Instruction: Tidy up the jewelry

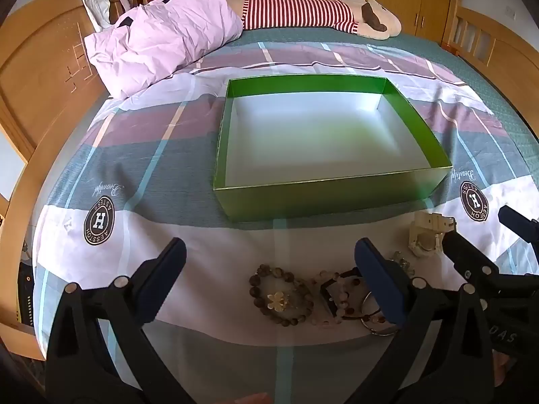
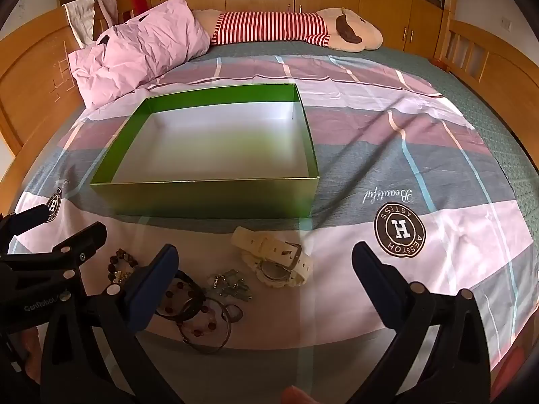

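Note:
A green box with a white, empty inside sits on the bed; it also shows in the right wrist view. In front of it lies jewelry: a brown bead bracelet with a flower, dark and pink bead bracelets, thin bangles, a silvery chain piece and a white watch, which the left wrist view also shows. My left gripper is open above the bracelets. My right gripper is open above the watch and bangles. Both hold nothing.
The bed has a checked cover with round logos. A pink pillow and a striped plush toy lie at the far side. Wooden headboard at left, wardrobes behind.

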Demonstrator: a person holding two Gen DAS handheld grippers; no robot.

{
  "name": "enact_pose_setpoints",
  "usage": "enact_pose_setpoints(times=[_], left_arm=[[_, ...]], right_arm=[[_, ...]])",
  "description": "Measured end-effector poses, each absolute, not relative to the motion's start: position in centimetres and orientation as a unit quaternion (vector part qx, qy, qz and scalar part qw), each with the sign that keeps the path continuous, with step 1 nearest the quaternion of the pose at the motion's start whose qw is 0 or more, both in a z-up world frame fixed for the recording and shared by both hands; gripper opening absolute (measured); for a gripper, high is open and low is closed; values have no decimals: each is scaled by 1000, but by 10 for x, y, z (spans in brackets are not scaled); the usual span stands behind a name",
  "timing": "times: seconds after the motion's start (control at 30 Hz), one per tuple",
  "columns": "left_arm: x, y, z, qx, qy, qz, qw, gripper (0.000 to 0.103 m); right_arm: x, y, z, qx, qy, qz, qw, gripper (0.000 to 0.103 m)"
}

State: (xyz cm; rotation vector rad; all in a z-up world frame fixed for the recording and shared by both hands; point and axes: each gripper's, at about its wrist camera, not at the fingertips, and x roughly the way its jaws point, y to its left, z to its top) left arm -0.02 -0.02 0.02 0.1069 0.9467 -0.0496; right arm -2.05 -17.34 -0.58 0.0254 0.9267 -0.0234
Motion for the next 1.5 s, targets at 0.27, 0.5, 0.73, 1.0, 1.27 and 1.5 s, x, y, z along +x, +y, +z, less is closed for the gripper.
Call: enact_pose_setpoints(times=[0.27, 0.5, 0.73, 1.0, 1.27, 1.5], left_arm=[[0, -8, -1, 49, 461, -23, 886, 101], [3, -3, -5, 42, 463, -27, 885, 101], [1, -2, -3, 41, 462, -27, 885, 101], [-1, -3, -4, 39, 463, -26, 885, 101], [-2, -4, -7, 42, 466, -26, 884, 101], [0, -2, -7, 41, 467, -27, 883, 101]], right_arm=[[-21, -172, -8, 12, 448, -11, 894, 102], [-21, -171, -6, 9, 447, -13, 894, 102], [-19, -170, -6, 7, 451, -17, 892, 102], [-19, -171, -8, 9, 452, -16, 892, 102], [-19, -170, -9, 8, 456, -18, 890, 102], [-19, -170, -10, 8, 456, -18, 890, 102]])
